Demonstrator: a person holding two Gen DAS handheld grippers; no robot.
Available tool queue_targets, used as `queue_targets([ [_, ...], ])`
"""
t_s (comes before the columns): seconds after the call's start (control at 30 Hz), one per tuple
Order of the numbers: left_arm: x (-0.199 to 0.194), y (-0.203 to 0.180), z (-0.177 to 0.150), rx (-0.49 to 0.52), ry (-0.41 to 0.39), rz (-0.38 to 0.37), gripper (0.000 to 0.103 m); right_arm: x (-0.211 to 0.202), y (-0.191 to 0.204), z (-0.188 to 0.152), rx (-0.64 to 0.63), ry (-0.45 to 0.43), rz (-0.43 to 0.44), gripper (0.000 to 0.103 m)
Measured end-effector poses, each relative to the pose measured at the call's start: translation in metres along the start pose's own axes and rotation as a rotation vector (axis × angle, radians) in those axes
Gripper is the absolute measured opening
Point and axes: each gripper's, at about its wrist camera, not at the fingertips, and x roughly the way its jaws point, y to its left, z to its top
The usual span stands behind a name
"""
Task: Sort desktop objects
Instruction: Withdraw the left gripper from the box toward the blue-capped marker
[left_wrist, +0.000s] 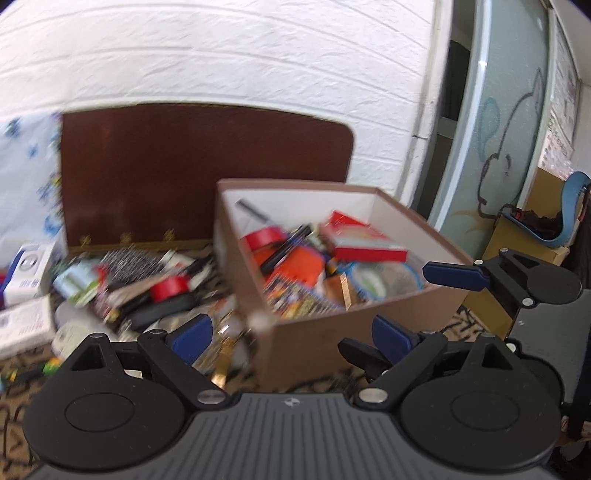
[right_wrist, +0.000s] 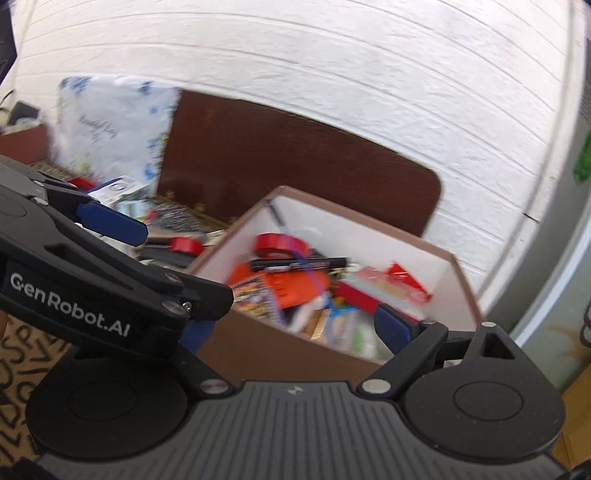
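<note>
A brown cardboard box (left_wrist: 332, 332) with white inner walls stands just ahead on the desk. It holds a red tape roll (left_wrist: 264, 236), a black marker (right_wrist: 299, 264), an orange item (right_wrist: 291, 288), a flat red box (left_wrist: 362, 240) and other clutter. My left gripper (left_wrist: 291, 338) is open at the box's near corner, nothing between its pads. My right gripper (right_wrist: 297, 330) is open at the box's near wall (right_wrist: 258, 354), also with nothing in it. The two grippers are close: the right one's fingers (left_wrist: 454, 277) reach over the box's right side, and the left one's fingers (right_wrist: 110, 221) cross the left of the right wrist view.
Left of the box lies a blurred pile with another red tape roll (left_wrist: 170, 288), white cartons (left_wrist: 27, 273) and small items on a patterned cloth. A brown board (left_wrist: 203, 166) and a white printed bag (left_wrist: 26, 173) lean on the white wall. Cardboard boxes (left_wrist: 517, 236) stand at the right.
</note>
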Motion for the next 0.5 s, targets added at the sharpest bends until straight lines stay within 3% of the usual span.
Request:
queue_targets([
  [0.3, -0.027, 0.057, -0.041, -0.118, 0.070, 0.069, 0.096, 0.004, 0.069, -0.009, -0.020, 0.021, 0.174, 0.091],
  [0.5, -0.045, 0.103, -0.054, -0.186, 0.058, 0.159, 0.095, 0.012, 0.114, -0.012, -0.069, 0.040, 0.250, 0.091],
])
